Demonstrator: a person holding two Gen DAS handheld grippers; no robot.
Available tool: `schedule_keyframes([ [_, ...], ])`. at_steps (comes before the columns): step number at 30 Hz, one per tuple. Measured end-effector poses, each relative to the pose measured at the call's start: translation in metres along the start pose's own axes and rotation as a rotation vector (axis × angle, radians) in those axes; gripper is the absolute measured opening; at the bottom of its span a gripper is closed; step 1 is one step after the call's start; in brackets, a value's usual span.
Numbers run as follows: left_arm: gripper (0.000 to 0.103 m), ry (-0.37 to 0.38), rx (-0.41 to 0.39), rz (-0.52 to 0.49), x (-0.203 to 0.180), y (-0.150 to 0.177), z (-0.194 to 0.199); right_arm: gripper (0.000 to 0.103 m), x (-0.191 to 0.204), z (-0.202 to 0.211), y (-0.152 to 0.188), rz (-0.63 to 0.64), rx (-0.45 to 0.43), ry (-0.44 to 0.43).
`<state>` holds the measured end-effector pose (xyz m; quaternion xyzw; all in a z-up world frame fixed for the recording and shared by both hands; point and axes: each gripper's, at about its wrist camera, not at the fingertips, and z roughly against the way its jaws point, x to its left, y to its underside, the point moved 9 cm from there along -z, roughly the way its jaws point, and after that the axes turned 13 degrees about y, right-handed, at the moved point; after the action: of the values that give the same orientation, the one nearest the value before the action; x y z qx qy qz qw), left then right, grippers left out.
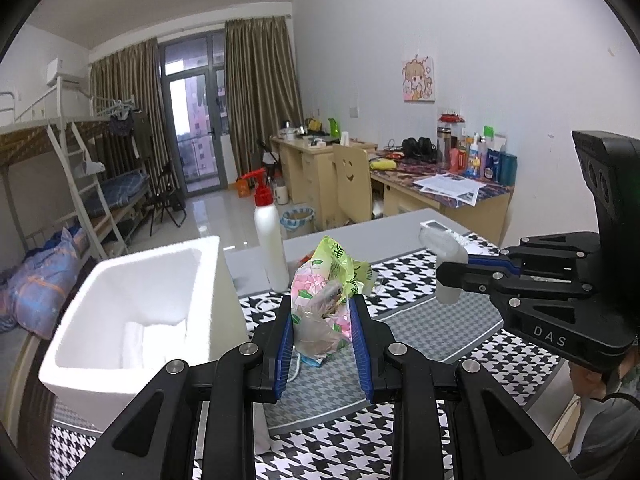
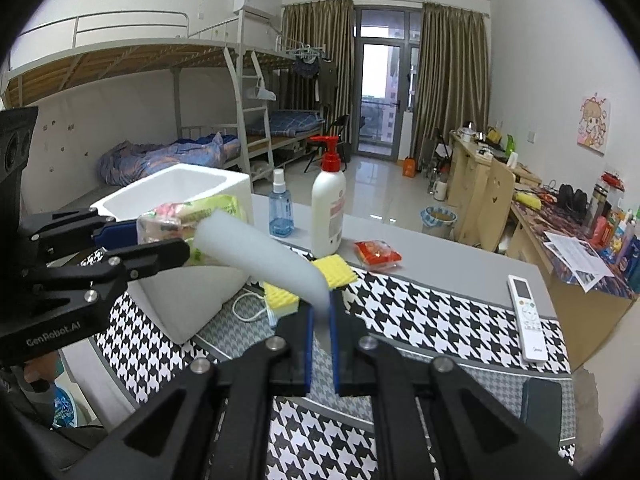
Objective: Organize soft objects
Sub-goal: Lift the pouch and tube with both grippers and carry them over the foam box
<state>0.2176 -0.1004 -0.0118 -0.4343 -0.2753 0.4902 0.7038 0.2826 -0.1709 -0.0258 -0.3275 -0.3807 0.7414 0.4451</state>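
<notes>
Two grabs going: left gripper fingers clamp the floral bag, right gripper fingers pinch the foam strip, foam box sitting lower left, nearer the left hand.

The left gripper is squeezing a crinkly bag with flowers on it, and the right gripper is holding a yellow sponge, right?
Not quite. The right gripper holds a white foam strip, as the right wrist view shows. The yellow sponge lies on the table behind it. The left gripper is indeed squeezing the crinkly flowered bag.
</notes>
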Motion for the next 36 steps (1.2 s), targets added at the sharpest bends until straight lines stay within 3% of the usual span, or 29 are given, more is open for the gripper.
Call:
schedule_keyframes([
  [19,0.029,-0.028,-0.073,-0.003,0.011,-0.026,0.017,0.009,-0.004,0.014,-0.022,-0.064,-0.053,0.013],
  [36,0.029,-0.074,-0.134,0.009,0.038,-0.040,0.039,0.009,0.021,0.017,-0.045,-0.082,-0.086,-0.024],
])
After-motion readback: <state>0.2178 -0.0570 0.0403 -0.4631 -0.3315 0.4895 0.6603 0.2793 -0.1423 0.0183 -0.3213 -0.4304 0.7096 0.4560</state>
